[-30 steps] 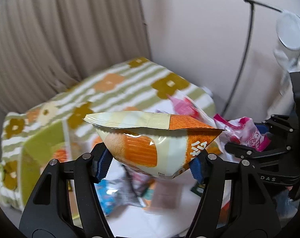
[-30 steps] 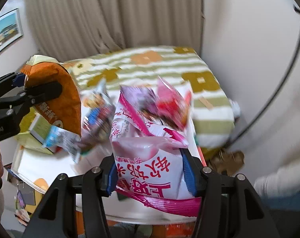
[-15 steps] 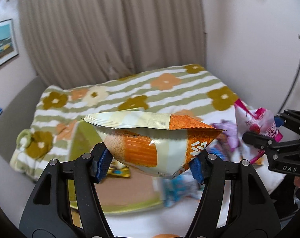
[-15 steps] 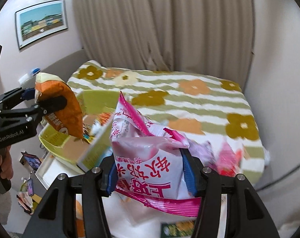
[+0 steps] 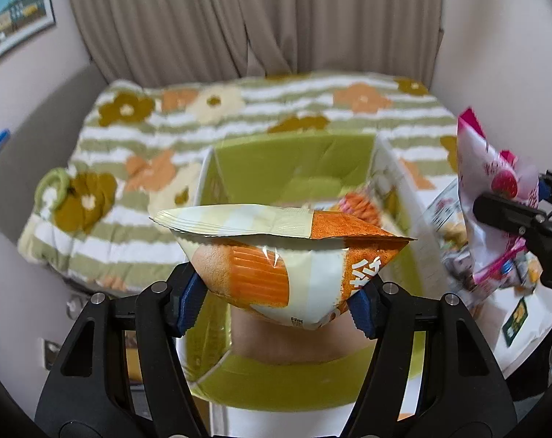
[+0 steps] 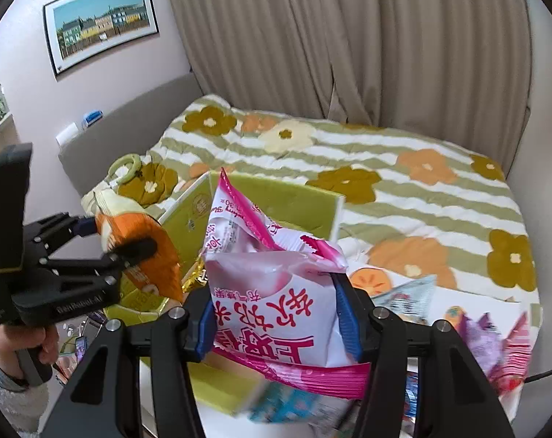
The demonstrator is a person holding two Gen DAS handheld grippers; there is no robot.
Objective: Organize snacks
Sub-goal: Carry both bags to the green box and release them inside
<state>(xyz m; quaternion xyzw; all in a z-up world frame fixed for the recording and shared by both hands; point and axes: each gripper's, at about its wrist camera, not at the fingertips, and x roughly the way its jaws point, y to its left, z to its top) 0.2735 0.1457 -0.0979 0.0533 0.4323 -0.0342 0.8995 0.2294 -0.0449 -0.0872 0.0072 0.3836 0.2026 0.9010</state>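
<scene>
My left gripper (image 5: 276,304) is shut on an orange and cream snack bag (image 5: 276,255), held in the air over an open green cardboard box (image 5: 294,157). A packet or two lie inside the box at its right. My right gripper (image 6: 276,323) is shut on a pink and white snack bag (image 6: 268,292), also above the box (image 6: 301,200). In the right wrist view the left gripper (image 6: 108,241) and its orange bag (image 6: 141,252) hang at the left, a hand on its handle. In the left wrist view the right gripper (image 5: 524,215) with the pink bag (image 5: 491,200) is at the right edge.
The box stands on a white table (image 5: 495,317) beside a bed with a flowered, striped quilt (image 6: 422,189). Several loose snack packets (image 6: 487,343) lie on the table to the right. Curtains hang behind the bed and a framed picture (image 6: 100,22) is on the left wall.
Both grippers have swung left from the pile of packets to above the green box, each keeping its bag. The box now fills the middle of both views.
</scene>
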